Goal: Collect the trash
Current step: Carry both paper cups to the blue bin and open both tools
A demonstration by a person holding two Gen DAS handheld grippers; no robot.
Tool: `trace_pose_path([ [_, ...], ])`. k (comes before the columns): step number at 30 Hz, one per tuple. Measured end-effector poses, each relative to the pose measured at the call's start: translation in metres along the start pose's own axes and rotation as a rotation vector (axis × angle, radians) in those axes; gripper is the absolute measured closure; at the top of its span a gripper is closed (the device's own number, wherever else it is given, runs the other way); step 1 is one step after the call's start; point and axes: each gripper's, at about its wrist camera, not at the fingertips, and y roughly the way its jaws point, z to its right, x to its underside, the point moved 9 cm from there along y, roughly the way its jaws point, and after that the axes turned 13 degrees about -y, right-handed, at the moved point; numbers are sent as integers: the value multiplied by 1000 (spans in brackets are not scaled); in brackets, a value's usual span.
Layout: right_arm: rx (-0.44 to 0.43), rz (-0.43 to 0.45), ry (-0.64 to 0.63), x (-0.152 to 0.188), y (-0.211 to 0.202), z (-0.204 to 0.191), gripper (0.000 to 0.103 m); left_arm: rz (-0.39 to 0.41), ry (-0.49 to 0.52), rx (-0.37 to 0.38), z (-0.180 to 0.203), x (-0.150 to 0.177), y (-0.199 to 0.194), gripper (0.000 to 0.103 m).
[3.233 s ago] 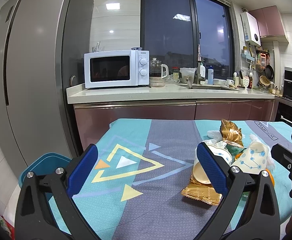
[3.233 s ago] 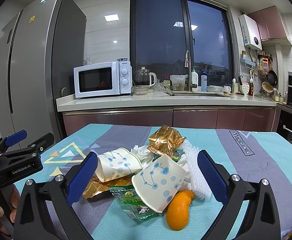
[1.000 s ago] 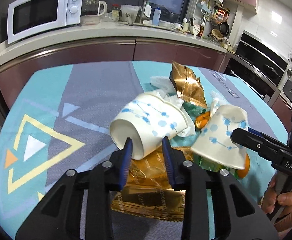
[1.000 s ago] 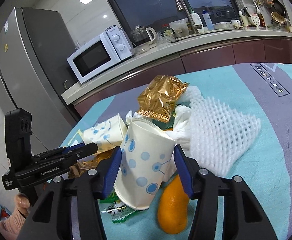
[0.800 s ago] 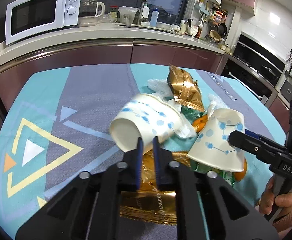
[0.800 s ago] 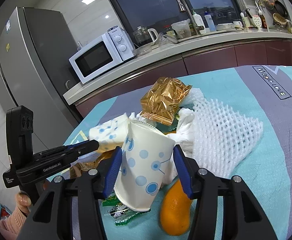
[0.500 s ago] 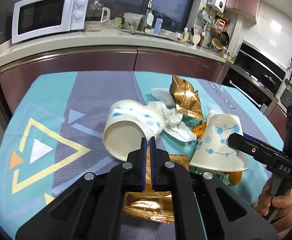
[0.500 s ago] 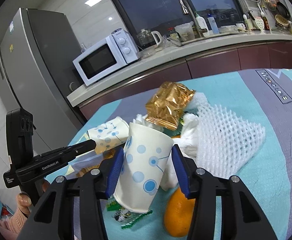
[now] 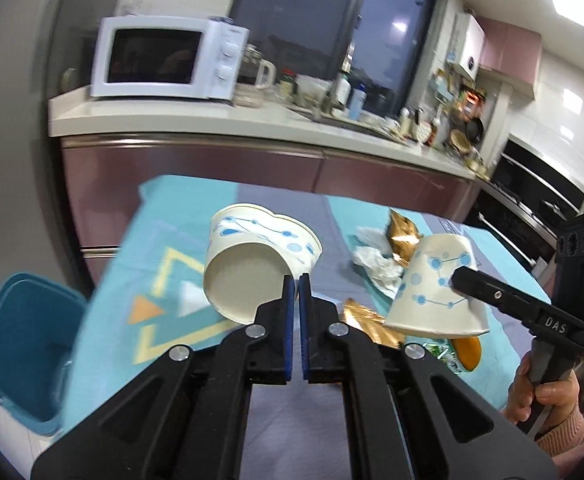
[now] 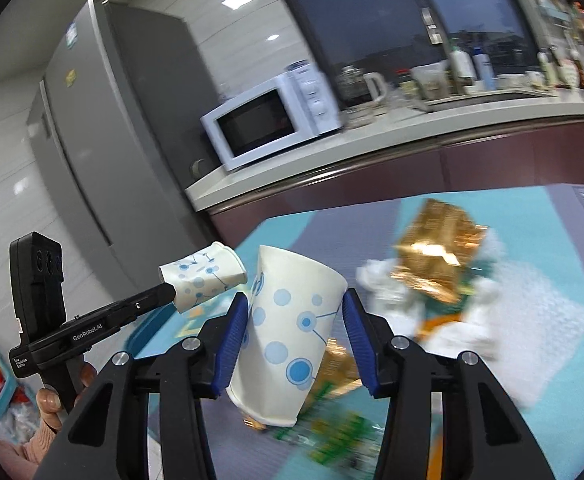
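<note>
While both cups are carried clear of the tablecloth [image 9: 276,412], the relation that matters is judged to be the one between the left cup [image 9: 258,264] and the bin [image 9: 20,344], which lies low and to the left of the left gripper [image 9: 292,300], beside the table edge and well below the held cup. The left jaws are drawn almost fully together, and only the thin rim wall of that cup is pinched between them; the cup's long axis runs forward and away from the jaws, its open mouth turned back toward the camera and slightly squashed out of round. The bin is nearer to this hand than to the other, so the first drop is judged to fall to it, and a swing leftward and down is called for. In the right wrist view the right gripper [image 10: 295,340] is seen closed about halfway onto the second cup [image 10: 288,340], which is gripped across its body with the rim up and tilted left and the base hanging below the pads. The rest of the trash is left on the cloth beyond: the gold wrapper [image 10: 438,256], crumpled tissue [image 9: 376,264], an orange peel [image 9: 466,350] and a green packet [image 10: 336,436] lying close together. The microwave [image 9: 168,58] stands furthest back on the counter.
</note>
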Motion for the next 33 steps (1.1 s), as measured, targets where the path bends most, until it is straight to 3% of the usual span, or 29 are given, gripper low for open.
trace_pose_path([
  [9,-215,-68,-106,-17,66,-93,56,115,-84,-160,-90,-22,-82,100],
  [17,-361,-132,-207,-33,127,-181,56,152,-180,-304,-184,-24,-127,100],
  [24,-402,-204,-250,-28,175,-223,56,121,-246,-385,-244,-19,-129,100],
  [33,-402,-311,-252,-11,227,-243,56,64,-297,-428,-278,7,-105,100],
])
